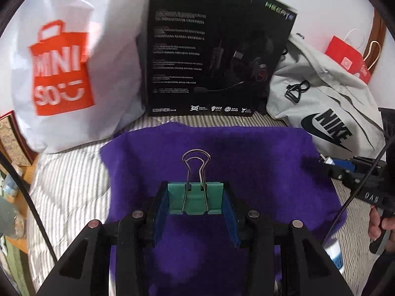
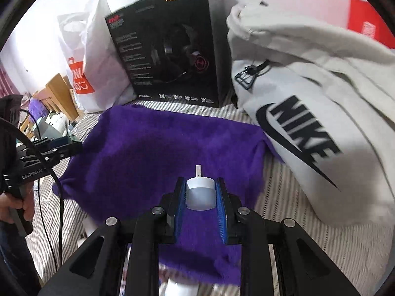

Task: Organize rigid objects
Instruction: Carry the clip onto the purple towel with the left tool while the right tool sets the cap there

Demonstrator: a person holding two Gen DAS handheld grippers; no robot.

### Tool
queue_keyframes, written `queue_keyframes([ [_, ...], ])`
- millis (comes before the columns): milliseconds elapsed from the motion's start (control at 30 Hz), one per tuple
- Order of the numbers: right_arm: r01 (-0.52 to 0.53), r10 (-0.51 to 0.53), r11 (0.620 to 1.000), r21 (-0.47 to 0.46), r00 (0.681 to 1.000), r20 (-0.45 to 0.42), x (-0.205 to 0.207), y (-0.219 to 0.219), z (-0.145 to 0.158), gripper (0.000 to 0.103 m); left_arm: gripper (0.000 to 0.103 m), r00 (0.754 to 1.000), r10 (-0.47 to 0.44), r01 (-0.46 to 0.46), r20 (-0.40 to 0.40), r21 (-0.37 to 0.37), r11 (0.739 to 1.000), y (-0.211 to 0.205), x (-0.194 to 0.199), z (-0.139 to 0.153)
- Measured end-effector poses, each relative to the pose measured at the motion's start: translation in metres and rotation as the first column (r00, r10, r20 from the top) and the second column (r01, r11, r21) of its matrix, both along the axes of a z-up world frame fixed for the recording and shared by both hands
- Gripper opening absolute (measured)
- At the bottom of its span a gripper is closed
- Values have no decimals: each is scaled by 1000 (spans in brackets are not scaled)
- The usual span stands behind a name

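My left gripper [image 1: 196,198] is shut on a green binder clip [image 1: 196,201], whose wire handles point forward over a purple cloth [image 1: 246,153]. In the right wrist view, my right gripper [image 2: 199,193] is shut on a small white cylindrical plug-like object [image 2: 199,194] with a thin metal tab sticking out ahead of it, held above the purple cloth [image 2: 160,143]. The right gripper [image 1: 328,161] shows at the right edge of the left wrist view. At the left edge of the right wrist view the left gripper [image 2: 74,145] shows, with a hand [image 2: 19,204] on its handle.
The cloth lies on a striped bedcover [image 1: 69,180]. Behind it stand a black headset box [image 1: 212,49], a white shopping bag [image 1: 64,69] with an orange logo, a grey Nike bag [image 1: 328,113] and a red paper bag [image 1: 348,59]. Wooden furniture [image 2: 59,93] is at far left.
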State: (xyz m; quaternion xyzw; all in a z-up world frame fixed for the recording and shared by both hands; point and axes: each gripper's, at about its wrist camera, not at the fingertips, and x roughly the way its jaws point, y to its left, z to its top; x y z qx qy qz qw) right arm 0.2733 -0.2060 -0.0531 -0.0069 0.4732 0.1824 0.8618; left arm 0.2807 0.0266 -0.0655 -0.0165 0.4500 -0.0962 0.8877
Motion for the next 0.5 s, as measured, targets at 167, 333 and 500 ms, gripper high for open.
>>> queue_keyframes([
  [167,-27,25,999,-28,999,-48,27,11,-20,23,39,999,-11,11,-40,-2,1000,-8,31,-14],
  [333,-40,35,997,-72,997,-75,50,19,-40,23,39,997,-26,29,-79,28,999,-17,47,-26],
  [500,-49,40,994,-98,995,-90,64,23,-50,23,39,994,-28,33,-107,44,998,-20,53,-33],
])
